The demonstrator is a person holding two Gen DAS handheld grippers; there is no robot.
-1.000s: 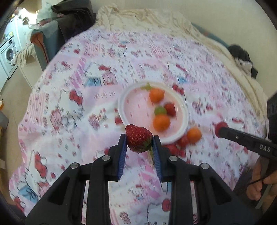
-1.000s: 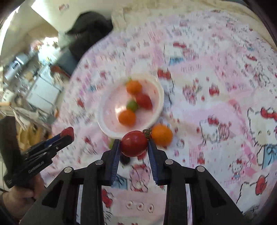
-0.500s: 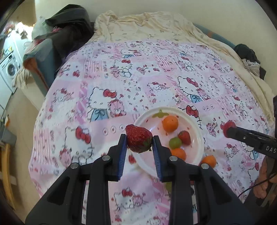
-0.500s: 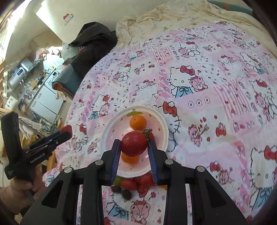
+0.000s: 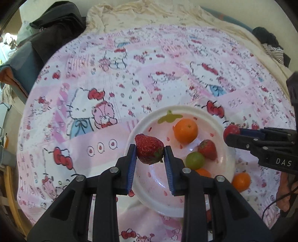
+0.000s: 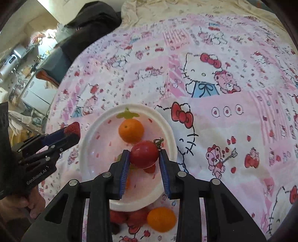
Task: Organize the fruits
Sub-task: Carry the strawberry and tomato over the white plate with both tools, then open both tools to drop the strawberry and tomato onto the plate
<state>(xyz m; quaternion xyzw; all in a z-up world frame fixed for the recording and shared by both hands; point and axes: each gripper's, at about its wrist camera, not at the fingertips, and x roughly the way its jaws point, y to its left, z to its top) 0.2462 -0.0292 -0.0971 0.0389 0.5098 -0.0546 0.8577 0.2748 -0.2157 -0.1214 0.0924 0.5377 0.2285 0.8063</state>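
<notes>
A white plate with pink markings lies on the Hello Kitty cloth; it also shows in the right wrist view. On it lie an orange, a strawberry, a green grape and a second orange, partly hidden. My left gripper is shut on a strawberry above the plate's left part. My right gripper is shut on a red tomato with a stem, above the plate's right part. The orange lies beyond it.
An orange lies on the cloth just off the plate; in the right wrist view it sits beside loose strawberries. Dark clothing and a cream sheet lie at the bed's far side. A room with appliances lies left.
Both grippers have moved in closer over the plate, each still holding its fruit. The plate now fills more of both views.
</notes>
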